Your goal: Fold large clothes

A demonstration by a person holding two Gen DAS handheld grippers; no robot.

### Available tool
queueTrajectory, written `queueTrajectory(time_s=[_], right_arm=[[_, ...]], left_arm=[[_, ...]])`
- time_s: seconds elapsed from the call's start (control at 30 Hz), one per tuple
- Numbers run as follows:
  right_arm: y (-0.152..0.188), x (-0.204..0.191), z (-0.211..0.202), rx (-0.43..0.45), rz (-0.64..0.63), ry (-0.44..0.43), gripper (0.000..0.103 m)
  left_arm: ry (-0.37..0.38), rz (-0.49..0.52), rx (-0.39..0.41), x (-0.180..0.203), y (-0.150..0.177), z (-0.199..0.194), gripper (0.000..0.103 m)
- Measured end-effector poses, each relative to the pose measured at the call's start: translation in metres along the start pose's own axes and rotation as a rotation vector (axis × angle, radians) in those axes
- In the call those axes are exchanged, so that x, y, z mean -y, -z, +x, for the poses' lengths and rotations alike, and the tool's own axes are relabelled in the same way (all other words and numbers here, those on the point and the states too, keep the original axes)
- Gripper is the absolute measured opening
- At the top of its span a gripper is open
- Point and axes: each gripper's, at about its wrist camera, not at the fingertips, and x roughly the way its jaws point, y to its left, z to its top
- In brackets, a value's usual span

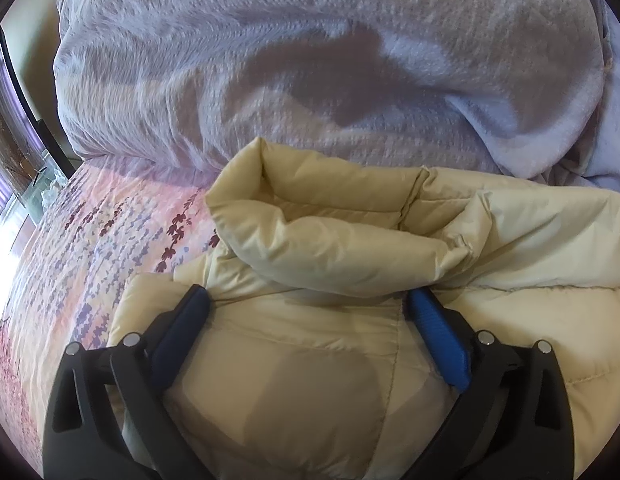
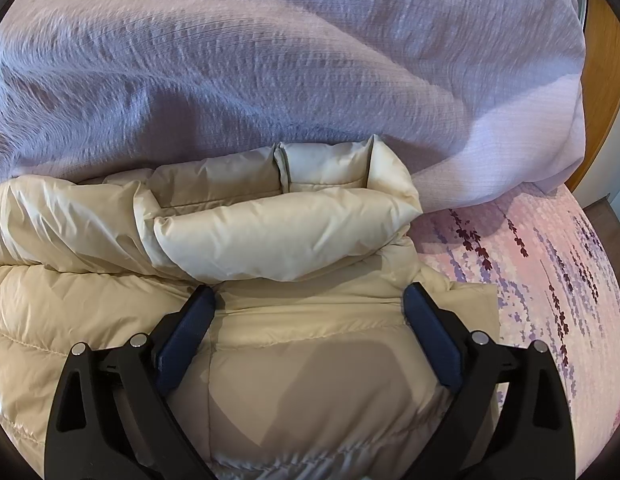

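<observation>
Cream, puffy quilted jacket lies on the bed's pink flowered sheet, beside a lilac textured blanket. The left gripper and the right gripper both point steeply down over it, jaws spread wide, pinching nothing; the fabric lies between them.

Left gripper and right gripper angle downward, fingers spread wide (gripping nothing).
</observation>
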Motion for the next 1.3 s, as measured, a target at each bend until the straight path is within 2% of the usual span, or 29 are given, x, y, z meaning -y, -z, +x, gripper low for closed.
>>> queueTrajectory(time_s=[0.17,0.3,0.5,0.7,0.93,1.0,1.07,1.1,1.13,1.17,1.2,1.23,1.27,1.3], right_arm=[[-0.003,0.001,-0.001,-0.018,0.0,-0.008,0.098],[-0.014,0.01,-0.007,-0.108,0.0,-0.028,0.097],[-0.015,0.056,-0.051,-0.177,0.086,-0.107,0.097],[0.031,0.11,-0.073,-0.344,0.178,-0.199,0.097],[0.087,0.14,-0.089,-0.425,0.312,-0.311,0.097],[0.101,0.141,-0.091,-0.441,0.338,-0.34,0.093],[0.117,0.138,-0.093,-0.456,0.355,-0.351,0.088],[0.121,0.136,-0.098,-0.437,0.351,-0.339,0.081],[0.125,0.133,-0.098,-0.439,0.353,-0.344,0.08],[0.126,0.132,-0.099,-0.433,0.356,-0.335,0.069],[0.128,0.129,-0.1,-0.43,0.365,-0.34,0.056],[0.128,0.126,-0.1,-0.437,0.38,-0.345,0.053],[0.13,0.126,-0.101,-0.427,0.401,-0.341,0.044],[0.132,0.126,-0.104,-0.417,0.412,-0.342,0.035]], left_arm=[[-0.007,-0.001,-0.025,-0.002,-0.002,-0.001,0.1],[-0.016,-0.002,-0.064,-0.011,-0.006,-0.017,0.1],[0.058,-0.031,-0.072,-0.053,0.003,-0.064,0.1],[0.183,-0.094,-0.171,-0.105,0.036,-0.082,0.1],[0.294,-0.153,-0.267,-0.124,0.081,-0.091,0.099],[0.314,-0.175,-0.292,-0.126,0.091,-0.09,0.098],[0.324,-0.192,-0.313,-0.125,0.098,-0.089,0.091],[0.334,-0.212,-0.336,-0.125,0.103,-0.086,0.083],[0.343,-0.228,-0.35,-0.126,0.106,-0.083,0.074],[0.361,-0.254,-0.365,-0.126,0.109,-0.081,0.069],[0.395,-0.303,-0.379,-0.127,0.113,-0.078,0.059],[0.401,-0.324,-0.376,-0.13,0.114,-0.076,0.052],[0.402,-0.341,-0.368,-0.13,0.115,-0.077,0.046],[0.417,-0.355,-0.363,-0.129,0.115,-0.078,0.036]])
